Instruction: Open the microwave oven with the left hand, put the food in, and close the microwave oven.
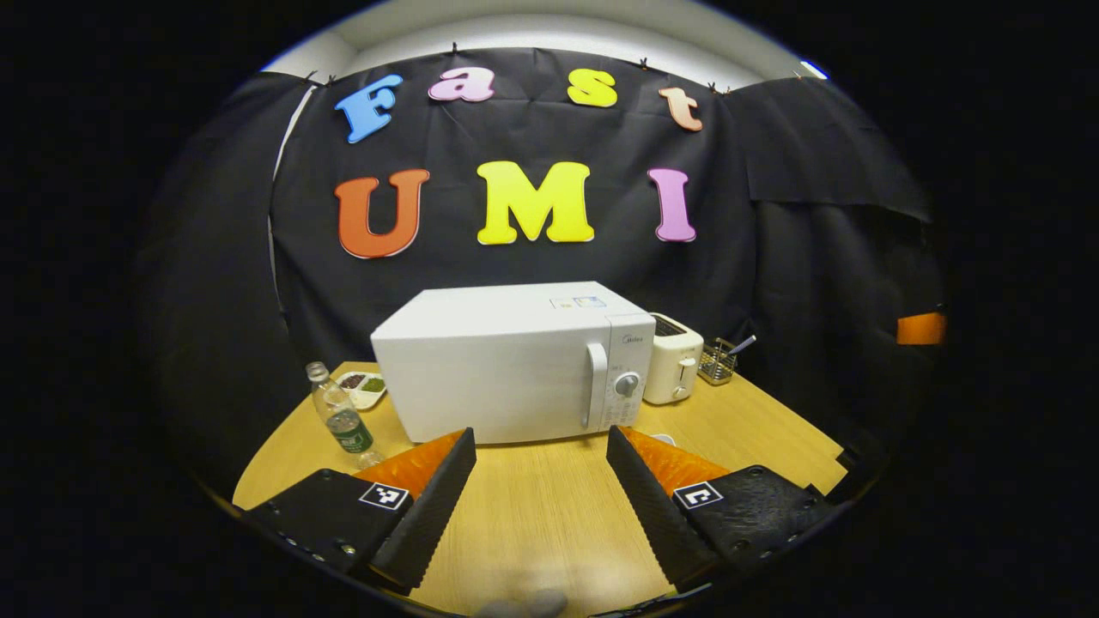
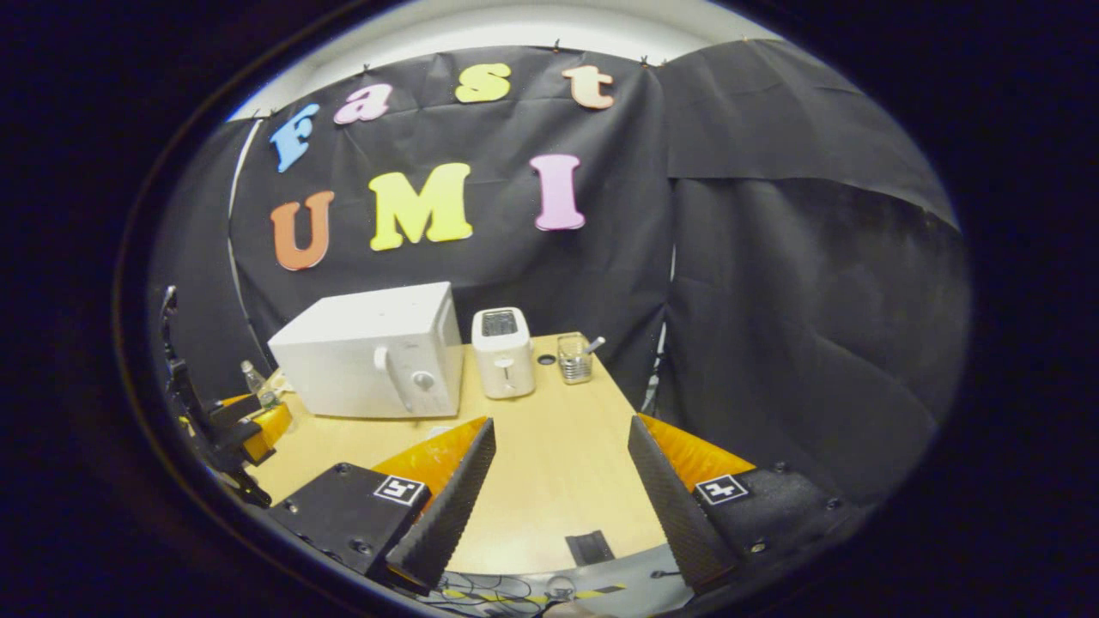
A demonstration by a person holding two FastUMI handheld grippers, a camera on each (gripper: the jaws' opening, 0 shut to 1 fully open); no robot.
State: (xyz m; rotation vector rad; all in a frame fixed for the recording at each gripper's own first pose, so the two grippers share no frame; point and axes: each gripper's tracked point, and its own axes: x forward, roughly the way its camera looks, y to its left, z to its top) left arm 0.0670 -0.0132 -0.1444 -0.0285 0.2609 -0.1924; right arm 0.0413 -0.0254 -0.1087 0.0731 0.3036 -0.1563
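Left gripper view looks across a round light-wood table [image 1: 549, 515] toward one white box-shaped microwave oven [image 1: 506, 365], which sits at the table's middle, against the black cloth wall behind. Its door is closed. A white vertical bar handle [image 1: 595, 384] runs down the door's right edge, and to the right of it is a narrow control panel with one round grey dial [image 1: 628, 384]. The left gripper [image 1: 541, 498] points at the oven from the near edge of the table; its two fingers are spread wide apart with bare tabletop between them, gripping nothing.

Right of the oven, just beside it, stands one white two-slot toaster [image 1: 672, 360]. Farther right is one small wire-mesh basket [image 1: 716, 362] with a utensil handle sticking out. Left of the oven stands one clear plastic water bottle [image 1: 342, 421] with a green label, and behind it is one white divided dish [image 1: 364, 388] holding dark and green food.

Right gripper view shows the same table from farther right. The right gripper [image 2: 562, 498] also has its fingers spread wide, empty, over bare wood. The microwave oven [image 2: 369, 352] appears far left, door closed, the toaster [image 2: 503, 352] beside it and the basket [image 2: 574, 359] beyond. At the left edge the other gripper [image 2: 249, 429] appears near the bottle [image 2: 258, 386].
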